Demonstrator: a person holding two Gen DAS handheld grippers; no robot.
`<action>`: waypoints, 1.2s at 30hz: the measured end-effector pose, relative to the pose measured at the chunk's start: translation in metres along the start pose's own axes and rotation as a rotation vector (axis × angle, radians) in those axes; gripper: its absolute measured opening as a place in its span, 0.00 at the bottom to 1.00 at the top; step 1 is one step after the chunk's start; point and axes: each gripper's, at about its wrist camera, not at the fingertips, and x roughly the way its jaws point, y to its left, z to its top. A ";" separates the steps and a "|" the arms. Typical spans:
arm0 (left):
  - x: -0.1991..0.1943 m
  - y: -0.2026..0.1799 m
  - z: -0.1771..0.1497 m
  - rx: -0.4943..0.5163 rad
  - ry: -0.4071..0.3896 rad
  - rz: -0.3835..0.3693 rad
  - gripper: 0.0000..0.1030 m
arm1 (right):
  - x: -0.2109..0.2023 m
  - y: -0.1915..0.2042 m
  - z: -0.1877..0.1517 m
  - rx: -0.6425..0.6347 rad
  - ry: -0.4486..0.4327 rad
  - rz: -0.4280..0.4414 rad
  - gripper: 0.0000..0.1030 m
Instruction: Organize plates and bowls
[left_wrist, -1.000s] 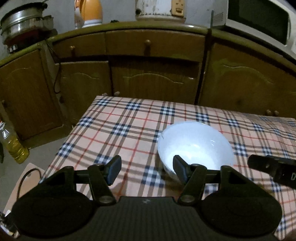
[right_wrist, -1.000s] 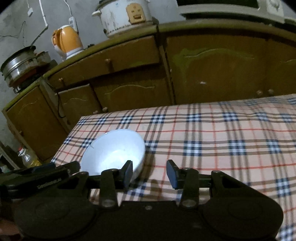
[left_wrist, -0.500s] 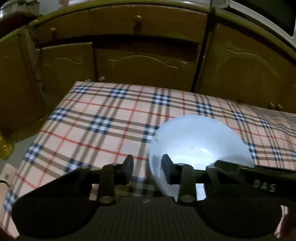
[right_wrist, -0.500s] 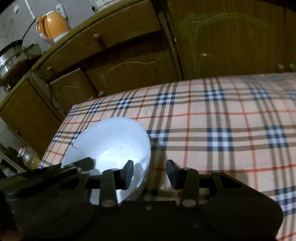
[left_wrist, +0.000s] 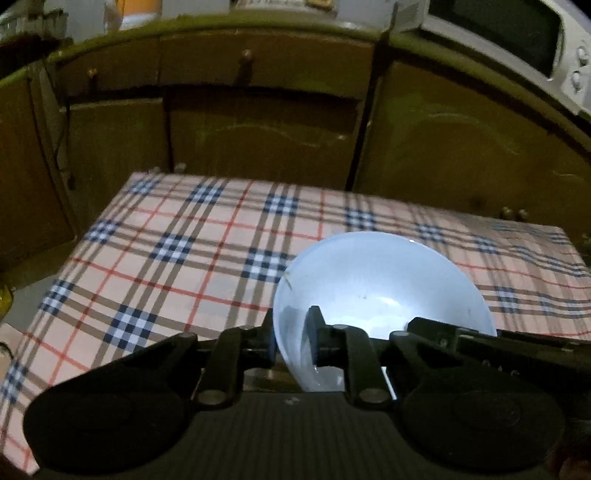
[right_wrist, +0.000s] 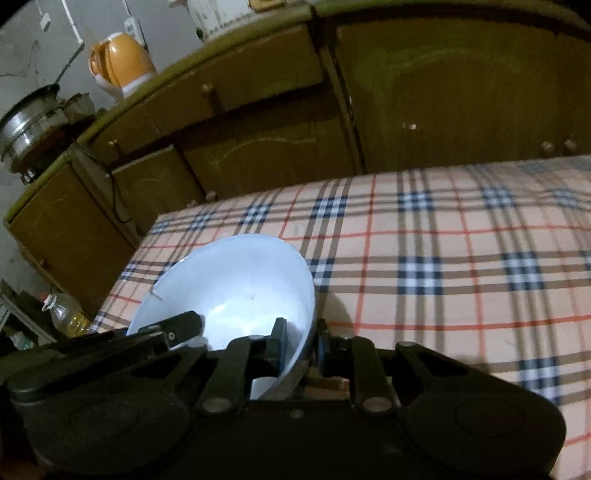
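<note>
Both grippers had the white bowl (left_wrist: 384, 280) between them, over the near part of the plaid tablecloth (left_wrist: 177, 258).

Left gripper (left_wrist: 291, 336): jaws narrow, clamped on the bowl's left rim. One finger sat outside the wall, the other inside the basin. From this camera I saw the right tool's dark finger reaching in over the bowl's right rim.

Right gripper (right_wrist: 301, 345): jaws narrow, pinching the bowl's (right_wrist: 236, 288) right rim, one finger (right_wrist: 277, 339) inside, the other behind the outer wall. In this view the bowl stood tilted, rim higher on the cabinet side. The left tool's finger showed at the bowl's left edge, over the rim.

I could not tell whether the bowl's base touched the cloth (right_wrist: 443, 266) or was clear of it; the base was hidden behind both tools.

Bowl interior looked empty apart from a few small specks.

Surroundings: wooden cabinets (left_wrist: 258, 122) behind the table; microwave (left_wrist: 517, 40) on the counter at upper right in the left view. In the right view, an orange kettle (right_wrist: 122, 64) and a steel pot (right_wrist: 29, 125) sat on the counter, and an oil bottle (right_wrist: 68, 308) stood low, off the table's left edge. Frames were dim and slightly blurred.
</note>
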 end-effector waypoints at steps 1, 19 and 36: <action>-0.009 -0.004 0.000 0.006 -0.010 0.000 0.17 | -0.010 0.001 0.000 -0.006 -0.011 -0.003 0.20; -0.162 -0.085 -0.028 0.079 -0.162 -0.023 0.18 | -0.204 0.002 -0.032 -0.038 -0.182 -0.050 0.20; -0.214 -0.130 -0.077 0.137 -0.196 -0.097 0.18 | -0.298 -0.028 -0.091 0.002 -0.255 -0.110 0.20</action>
